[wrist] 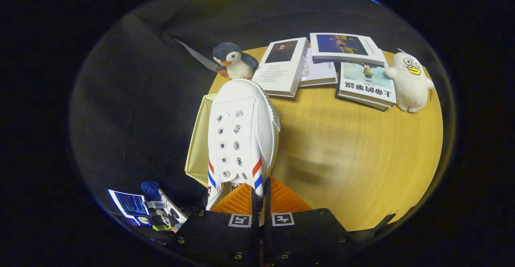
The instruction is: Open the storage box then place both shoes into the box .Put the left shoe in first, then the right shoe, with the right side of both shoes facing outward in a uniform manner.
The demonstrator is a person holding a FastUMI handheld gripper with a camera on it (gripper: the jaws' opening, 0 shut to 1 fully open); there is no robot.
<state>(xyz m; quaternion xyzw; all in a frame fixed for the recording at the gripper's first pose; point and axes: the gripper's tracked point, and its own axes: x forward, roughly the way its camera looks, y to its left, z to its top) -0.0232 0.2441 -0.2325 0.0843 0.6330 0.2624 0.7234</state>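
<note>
A white canvas shoe with red and blue stripes and empty lace eyelets hangs in front of me, toe pointing away. My gripper is shut on the shoe, its fingers pinching the side wall by the heel opening. Under and left of the shoe lies a pale yellow storage box, at the left edge of the round wooden table. The shoe hides most of the box, so I cannot tell how its lid stands.
A penguin plush sits beyond the shoe's toe. Several books lie across the table's far side, with a white duck plush at their right end. Off the table at lower left are a monitor and cluttered gear.
</note>
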